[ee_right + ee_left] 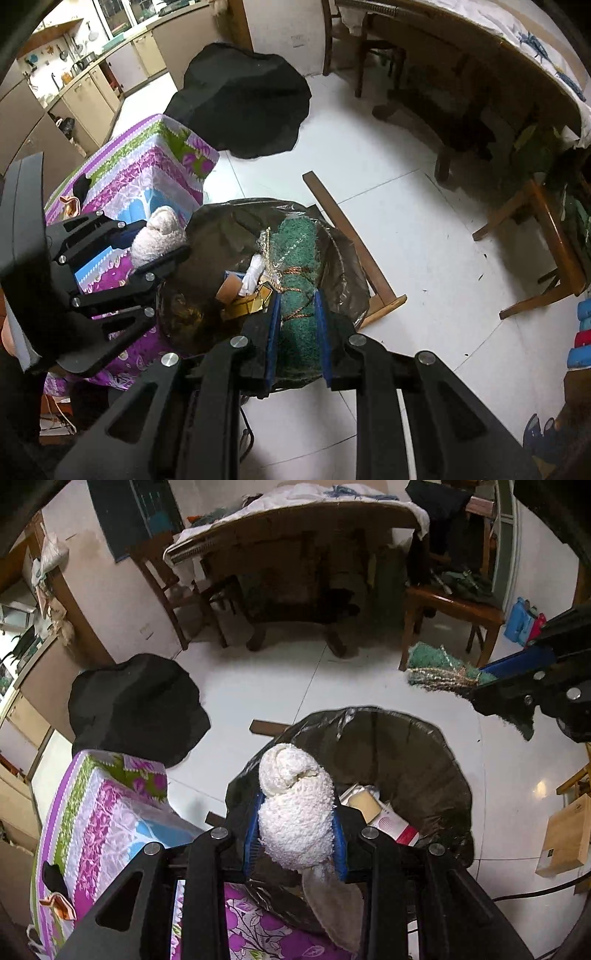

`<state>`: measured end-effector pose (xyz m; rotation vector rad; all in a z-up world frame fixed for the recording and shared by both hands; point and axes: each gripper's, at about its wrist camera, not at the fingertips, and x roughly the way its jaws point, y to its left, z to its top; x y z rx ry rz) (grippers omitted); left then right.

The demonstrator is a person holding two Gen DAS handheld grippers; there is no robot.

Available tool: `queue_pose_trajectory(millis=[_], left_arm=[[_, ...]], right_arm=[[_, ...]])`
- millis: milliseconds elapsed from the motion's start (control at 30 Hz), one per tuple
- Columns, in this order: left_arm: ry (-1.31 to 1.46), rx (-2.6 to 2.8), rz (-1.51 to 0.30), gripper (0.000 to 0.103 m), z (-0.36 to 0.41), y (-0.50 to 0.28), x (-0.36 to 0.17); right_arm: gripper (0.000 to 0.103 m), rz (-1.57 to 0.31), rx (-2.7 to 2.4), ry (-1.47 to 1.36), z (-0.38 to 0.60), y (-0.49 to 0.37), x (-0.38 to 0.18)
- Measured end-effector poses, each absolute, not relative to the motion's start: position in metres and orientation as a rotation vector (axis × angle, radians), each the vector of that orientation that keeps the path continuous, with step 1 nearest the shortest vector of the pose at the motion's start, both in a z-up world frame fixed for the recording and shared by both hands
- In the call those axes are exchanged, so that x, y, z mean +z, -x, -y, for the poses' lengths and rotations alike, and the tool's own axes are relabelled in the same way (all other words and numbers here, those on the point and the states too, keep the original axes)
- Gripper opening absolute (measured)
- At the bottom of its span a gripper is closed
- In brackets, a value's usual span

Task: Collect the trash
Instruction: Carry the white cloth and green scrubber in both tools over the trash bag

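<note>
The left gripper [297,834] jaws are clamping a knotted white towel [293,805], while the right gripper [298,332] jaws are pinching a green scrubby bundle [297,258]. Both are hanging over the black-lined trash bin [399,746], already holding cardboard scraps [236,291], beside the purple floral tabletop [107,805].

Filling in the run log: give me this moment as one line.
left gripper: shut on white towel | right gripper: shut on green bundle | both above trash bag | nothing released
</note>
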<state>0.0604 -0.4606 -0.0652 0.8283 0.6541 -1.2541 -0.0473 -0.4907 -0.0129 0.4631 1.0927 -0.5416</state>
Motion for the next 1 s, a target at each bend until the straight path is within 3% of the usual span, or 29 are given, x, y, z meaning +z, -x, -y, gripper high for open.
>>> queue_pose_trajectory(millis=[1000], left_arm=[[-0.810, -1.239, -0.715, 0.033, 0.447, -0.086, -0.084]], right_arm=[[0.019, -1.198, -0.478, -0.447, 0.481, 0.024, -0.049]])
